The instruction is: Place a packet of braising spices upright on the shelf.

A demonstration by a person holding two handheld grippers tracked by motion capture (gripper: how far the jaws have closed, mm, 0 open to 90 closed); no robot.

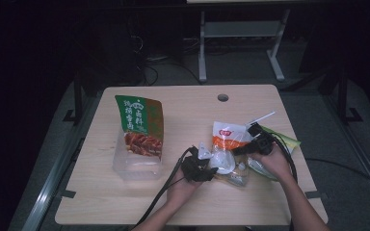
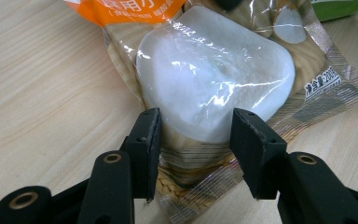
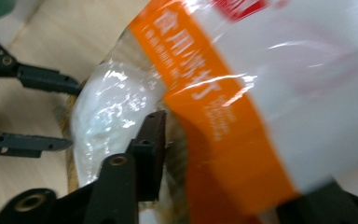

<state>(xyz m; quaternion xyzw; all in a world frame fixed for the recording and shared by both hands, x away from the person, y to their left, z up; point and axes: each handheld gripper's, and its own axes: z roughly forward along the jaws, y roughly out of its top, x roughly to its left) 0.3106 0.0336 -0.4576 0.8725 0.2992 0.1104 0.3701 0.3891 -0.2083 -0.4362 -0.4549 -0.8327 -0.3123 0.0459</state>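
Two grippers on one pack: my left gripper (image 2: 196, 140) has its jaws apart, straddling the bottom end of the clear plastic bag with the orange band and a white lump inside (image 1: 227, 154). The pads sit just beside the lump and I can't see them pressing. My right gripper (image 1: 259, 142) is at the bag's upper, orange-banded end. In the right gripper view the film lies between its jaws, but the far jaw is covered and blurred, so I cannot tell if it's clamped or just around it. The bag lies on the light wooden table (image 1: 183, 207), right of centre, between my two hands.

Risks, as I judge them: slick film slides out of a partial grip, the heavy lump shifts and drags the bag sideways, or opposing pulls tear the seam. The green-and-yellow packet (image 1: 284, 140) under my right hand could get dragged along, and its far side is near the table edge.

Count: one orange-banded bag, one green-and-red snack pouch (image 1: 139, 126) standing in one clear plastic tub (image 1: 137, 166), one green-and-yellow packet, one white stick (image 1: 262, 118), two grippers.
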